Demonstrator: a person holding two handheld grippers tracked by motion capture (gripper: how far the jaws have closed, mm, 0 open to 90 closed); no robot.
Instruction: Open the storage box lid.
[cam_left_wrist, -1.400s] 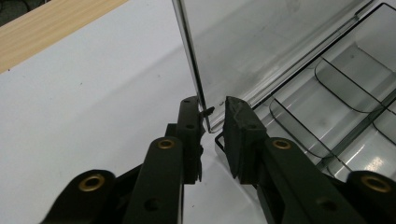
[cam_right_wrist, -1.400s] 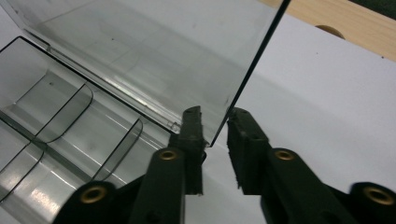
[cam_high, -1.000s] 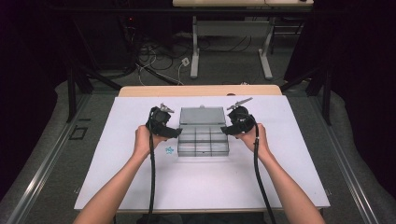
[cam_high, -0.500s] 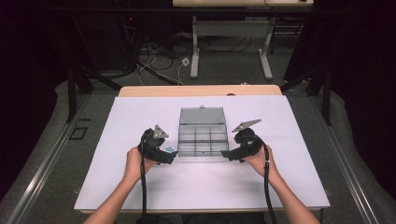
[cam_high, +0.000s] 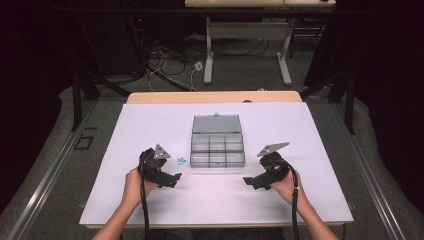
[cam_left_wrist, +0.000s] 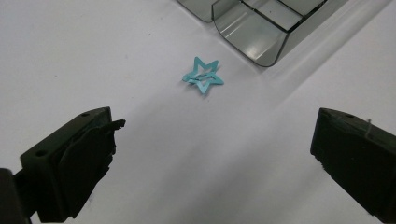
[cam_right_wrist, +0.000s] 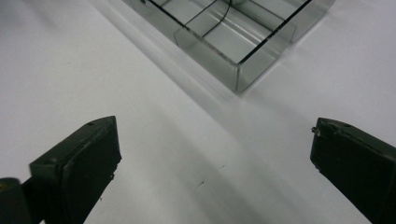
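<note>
Hairclip (cam_left_wrist: 202, 76), a small turquoise star of thin painted metal, lies flat on the white table (cam_high: 150, 125) straight ahead of the left gripper (cam_high: 176, 181) and a little toward its right jaw, well clear of both pads. Its jaws have just been opening and now stand wide apart with nothing between them. One star arm points back toward the gripper, and the clip's flat spring tongue runs slantwise across the middle, so there is no strong long axis to line up with.

Just beyond the hairclip, near but not touching, sits the rounded corner of a clear plastic box (cam_high: 217, 150), smoky grey, glossy, split into square compartments, with its lid laid open behind it.

Right gripper (cam_high: 247, 181) is the farther one: the box corner lies ahead of it and the hairclip is on the other side of the box. Its jaws have likewise just been opening and stand wide, empty, over bare matte tabletop.

The left hand (cam_high: 134, 186) looks best placed to reach forward.
</note>
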